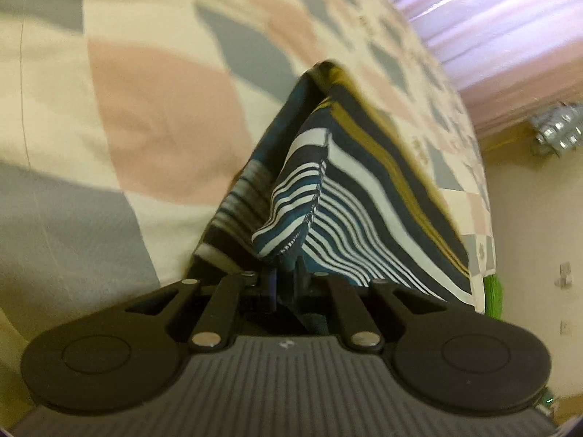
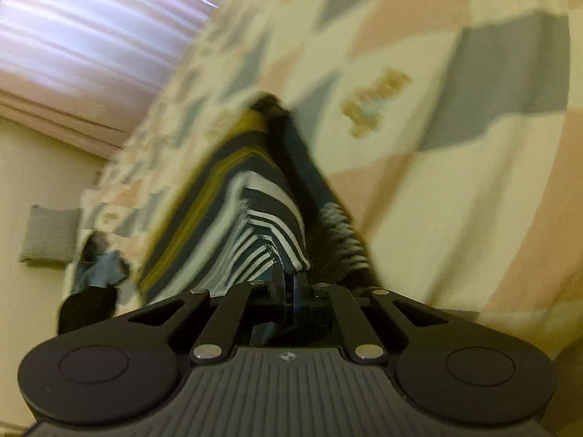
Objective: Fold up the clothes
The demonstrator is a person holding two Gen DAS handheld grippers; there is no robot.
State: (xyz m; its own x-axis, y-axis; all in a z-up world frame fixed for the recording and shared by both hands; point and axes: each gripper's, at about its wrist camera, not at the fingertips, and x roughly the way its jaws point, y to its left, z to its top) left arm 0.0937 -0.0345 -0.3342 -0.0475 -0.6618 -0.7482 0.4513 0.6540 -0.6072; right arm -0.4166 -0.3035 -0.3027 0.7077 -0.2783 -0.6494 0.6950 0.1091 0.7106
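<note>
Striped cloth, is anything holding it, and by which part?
Both: left gripper and right gripper each pinch an edge of the striped cloth, lifting it over the bed.

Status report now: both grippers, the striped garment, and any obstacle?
Left gripper and right gripper shut on striped garment. Garment lifted over checked bedspread. No obstacle visible.

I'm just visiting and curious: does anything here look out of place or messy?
Nothing looks damaged. The striped garment is pinched in both the left gripper and the right gripper, hanging bunched above the checked bedspread. A crumpled dark cloth sits at the bed's edge.
</note>
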